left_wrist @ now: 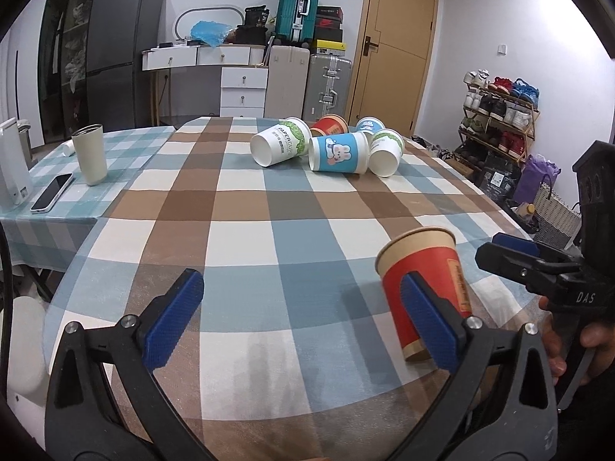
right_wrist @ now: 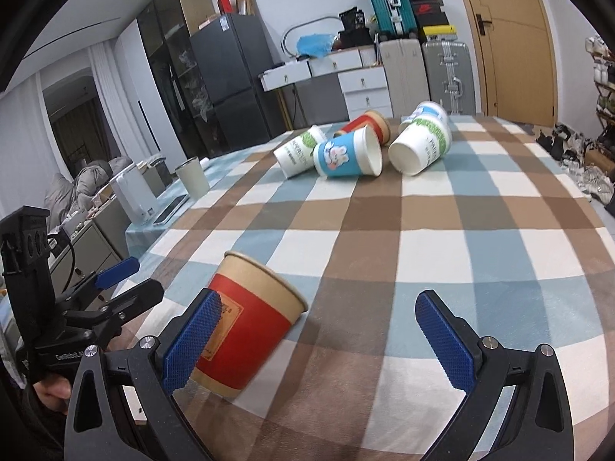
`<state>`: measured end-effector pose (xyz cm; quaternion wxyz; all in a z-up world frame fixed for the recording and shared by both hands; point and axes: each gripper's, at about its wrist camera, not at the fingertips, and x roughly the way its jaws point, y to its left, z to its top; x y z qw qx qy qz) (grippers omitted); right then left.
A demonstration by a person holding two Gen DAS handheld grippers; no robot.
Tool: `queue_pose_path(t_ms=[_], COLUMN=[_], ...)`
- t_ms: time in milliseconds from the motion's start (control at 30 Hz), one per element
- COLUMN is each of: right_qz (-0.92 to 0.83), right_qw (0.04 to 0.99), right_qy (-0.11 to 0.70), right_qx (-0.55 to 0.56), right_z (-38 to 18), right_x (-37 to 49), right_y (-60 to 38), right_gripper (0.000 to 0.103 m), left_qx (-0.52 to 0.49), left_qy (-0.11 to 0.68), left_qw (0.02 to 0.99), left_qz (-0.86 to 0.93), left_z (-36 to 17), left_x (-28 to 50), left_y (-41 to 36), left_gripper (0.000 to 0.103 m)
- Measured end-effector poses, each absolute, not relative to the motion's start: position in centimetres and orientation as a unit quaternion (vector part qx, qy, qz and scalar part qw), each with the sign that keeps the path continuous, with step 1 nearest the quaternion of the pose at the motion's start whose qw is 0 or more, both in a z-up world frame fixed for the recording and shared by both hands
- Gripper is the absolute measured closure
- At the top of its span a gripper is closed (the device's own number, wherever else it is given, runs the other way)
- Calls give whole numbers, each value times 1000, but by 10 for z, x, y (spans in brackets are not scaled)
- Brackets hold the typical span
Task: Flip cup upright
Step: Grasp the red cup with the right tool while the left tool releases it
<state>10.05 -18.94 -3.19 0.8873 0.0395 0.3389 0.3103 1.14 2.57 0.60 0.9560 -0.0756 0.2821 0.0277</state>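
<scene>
A red and tan paper cup (left_wrist: 426, 288) stands upright, mouth up, on the checked tablecloth near the table's front edge; it also shows in the right wrist view (right_wrist: 250, 326). My left gripper (left_wrist: 303, 322) is open and empty, its right finger just in front of the cup. My right gripper (right_wrist: 326, 338) is open and empty, its left finger beside the cup. Several paper cups lie on their sides at the far end: a blue rabbit cup (left_wrist: 338, 152), a green-printed white cup (left_wrist: 280, 146), another red cup (left_wrist: 330, 125).
A cream tumbler (left_wrist: 90, 153), a phone (left_wrist: 52, 193) and a white appliance (left_wrist: 11, 161) stand on the left side table. Suitcases, drawers, a fridge and a shoe rack (left_wrist: 499, 115) stand behind. The table edge runs close on the right.
</scene>
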Motion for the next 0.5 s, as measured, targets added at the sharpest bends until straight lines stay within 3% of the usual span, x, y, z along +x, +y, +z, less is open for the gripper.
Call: queue_pose_path(t_ms=[500], right_qz=[338], right_qw=[854], right_qy=[392], right_qx=[57], right_z=[-37], right_x=[110], right_y=[-163], right_gripper=[0], left_qx=[-57], left_qy=[285], left_qw=[956], left_qz=[24], left_z=[-2], left_x=[17], left_y=[24], left_gripper=[1])
